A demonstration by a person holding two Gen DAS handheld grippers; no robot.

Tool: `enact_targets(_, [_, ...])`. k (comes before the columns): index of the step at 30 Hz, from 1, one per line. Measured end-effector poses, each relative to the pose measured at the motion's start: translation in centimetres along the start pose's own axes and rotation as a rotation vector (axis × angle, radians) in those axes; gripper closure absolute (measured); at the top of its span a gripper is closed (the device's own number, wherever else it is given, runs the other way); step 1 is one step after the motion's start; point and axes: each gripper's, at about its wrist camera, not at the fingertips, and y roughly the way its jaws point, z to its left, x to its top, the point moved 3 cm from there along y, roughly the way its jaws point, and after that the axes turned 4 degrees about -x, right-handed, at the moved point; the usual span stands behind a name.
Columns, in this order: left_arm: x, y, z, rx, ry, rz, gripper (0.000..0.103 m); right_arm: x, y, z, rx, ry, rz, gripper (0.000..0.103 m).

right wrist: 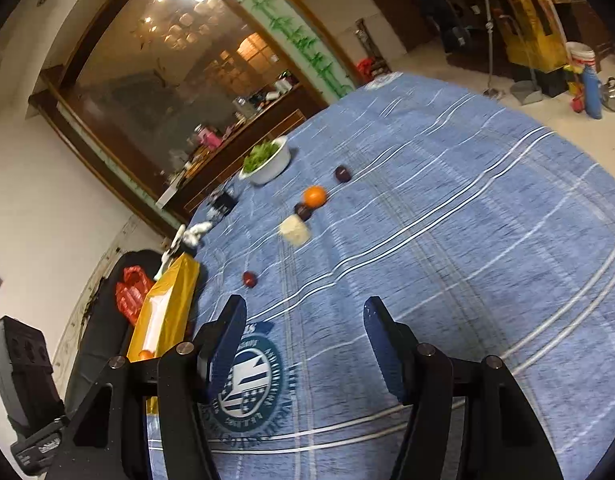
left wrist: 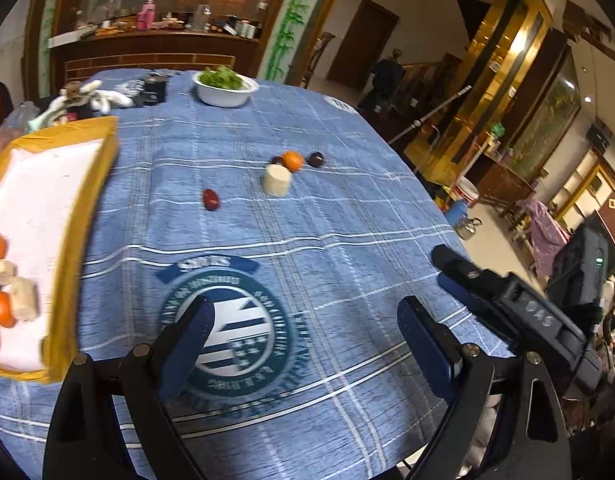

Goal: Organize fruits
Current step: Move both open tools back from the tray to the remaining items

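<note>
Left gripper (left wrist: 303, 340) wide open, right gripper (right wrist: 303, 352) approx. half open, both empty above tablecloth (left wrist: 347, 220); tray (left wrist: 87, 208) holds oranges (left wrist: 2, 309), bowl (left wrist: 225, 92) holds greens.

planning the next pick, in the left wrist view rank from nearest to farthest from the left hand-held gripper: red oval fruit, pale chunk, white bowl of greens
From the left hand-held gripper:
1. red oval fruit, alone on the cloth, left of the cluster
2. pale chunk, front of the cluster
3. white bowl of greens, at the far edge
</note>
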Motion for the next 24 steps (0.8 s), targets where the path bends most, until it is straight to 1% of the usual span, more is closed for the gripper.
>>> enact_targets(2, [0.0,0.8,-0.7,-0.032,0.003,0.009,0.011,0.5,-1.3,-0.8,-0.024,0.004,-0.037,0.036])
enact_targets(4, [0.0,1.1,-1.5,-0.072,0.012,0.002,0.011,0.8,-2.7,-1.7,-0.052,0.015,-0.079,0.032])
enact_targets(5, [0.0,1.1,-2.0,-0.093,0.024,-0.001,0.011,0.9,-3.1,-2.1,-0.063,0.02,-0.091,0.031])
enact_targets(9, [-0.6,1.6,-3.7,-0.139,0.074,0.03,0.011,1.0,-4.0,-3.4,-0.09,0.041,-0.102,0.031])
enact_targets(12, [-0.9,1.8,-3.9,-0.119,0.091,0.056,0.011,0.9,-3.4,-3.3,-0.091,0.043,-0.089,0.031])
enact_targets(14, [-0.8,1.6,-3.2,-0.09,0.084,0.059,0.011,0.7,-2.9,-2.8,-0.086,0.029,-0.077,0.031])
enact_targets(16, [-0.5,1.0,-2.2,-0.066,0.063,0.052,0.017,0.6,-2.2,-2.2,-0.082,0.006,-0.062,0.031])
enact_targets(17, [-0.2,0.6,-1.3,-0.047,0.051,0.043,0.022,0.6,-1.9,-1.9,-0.079,-0.003,-0.054,0.031])
enact_targets(19, [0.8,-0.5,0.5,0.005,0.025,0.007,0.024,0.7,-1.1,-1.4,-0.071,-0.023,-0.039,0.031])
enact_targets(21, [2.2,-2.2,3.3,0.059,-0.022,-0.056,0.024,1.1,-0.1,-0.8,-0.071,-0.047,-0.027,0.031])
enact_targets(24, [3.6,-3.5,6.6,0.124,-0.079,-0.105,0.024,1.8,1.7,-0.2,-0.08,-0.086,0.008,0.031])
